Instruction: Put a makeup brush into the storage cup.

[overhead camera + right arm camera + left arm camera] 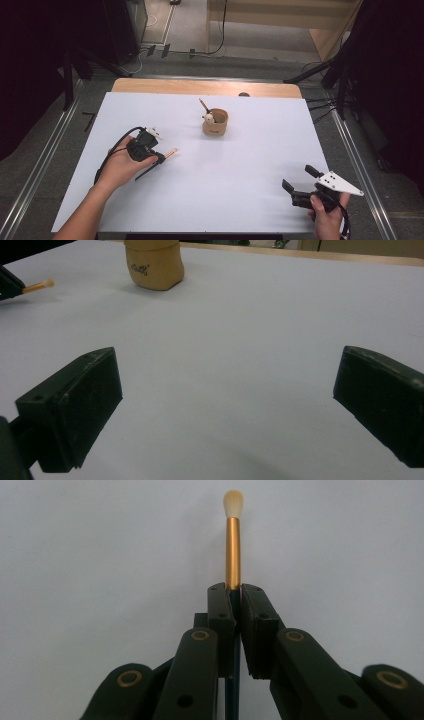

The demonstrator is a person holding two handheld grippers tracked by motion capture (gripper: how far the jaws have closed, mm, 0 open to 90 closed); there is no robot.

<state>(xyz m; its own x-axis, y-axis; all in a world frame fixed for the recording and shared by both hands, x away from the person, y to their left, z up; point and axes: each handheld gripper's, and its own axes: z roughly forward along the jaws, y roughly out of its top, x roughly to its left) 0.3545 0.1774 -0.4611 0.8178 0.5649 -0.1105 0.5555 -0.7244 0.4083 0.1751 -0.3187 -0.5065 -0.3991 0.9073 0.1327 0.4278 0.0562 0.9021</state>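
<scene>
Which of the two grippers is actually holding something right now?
The left gripper: its black jaws are shut on the gold-handled makeup brush with pale bristles. The right gripper stands wide open over the white table, holding nothing.

Makeup brush (232, 540): slim, gold-orange ferrule, small cream bristle tip, dark handle. Clamped between the left gripper's (161, 158) fingers (222, 611), bristle end projecting clear of them. Held above the white worktop (210, 175), well left of and nearer than the tan cup (215, 123).
</scene>
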